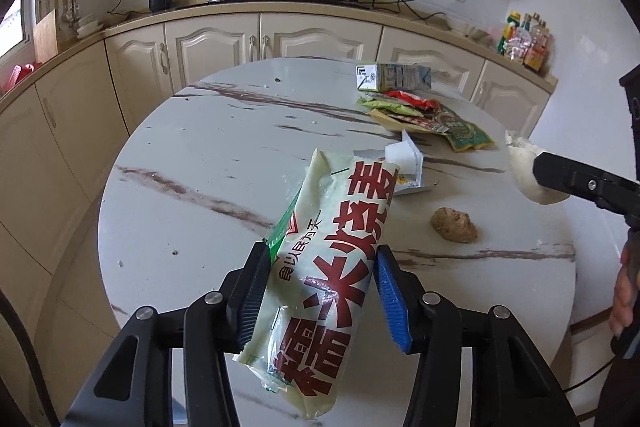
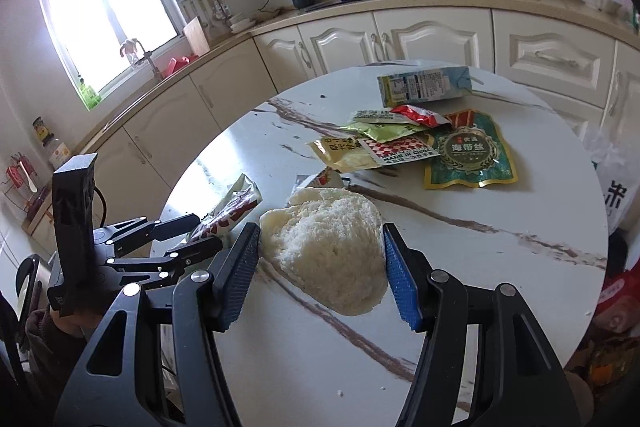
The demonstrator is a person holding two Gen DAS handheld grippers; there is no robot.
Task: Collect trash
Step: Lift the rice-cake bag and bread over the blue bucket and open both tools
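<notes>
Currently, status by item, from the tongs outward:

Left tongs [image 1: 320, 291]: closed on the food bag [image 1: 328, 267], a pale plastic pack with large red characters; both pads press its sides and it hangs lifted off the tabletop [image 1: 180, 195].

Right tongs [image 2: 318, 275]: gripping the white bun [image 2: 332, 247], a torn, crumbly piece of bread, held clear of the tabletop between the pads.

Just beyond the left tongs: a small brown lump [image 1: 455, 225], loose on the tabletop; a white packet scrap [image 1: 404, 163] behind the food bag.

Farther ahead of both tongs: a heap of wrappers [image 2: 404, 143], with a green seaweed pouch [image 2: 468, 155] beside it and a drink carton [image 2: 426, 87] lying on its side behind.

Progress: judged as early to middle. Two items are in grip but not yet deposited; the lump, the scrap, the wrappers, the pouch and the carton remain to collect.

Hidden or unclear: no bin is identifiable. A white bag [image 2: 616, 195] right of the right tongs is cut off at the frame edge; its purpose cannot be told. The lower end of the food bag passes out of frame. What the brown lump is cannot be made out.
</notes>
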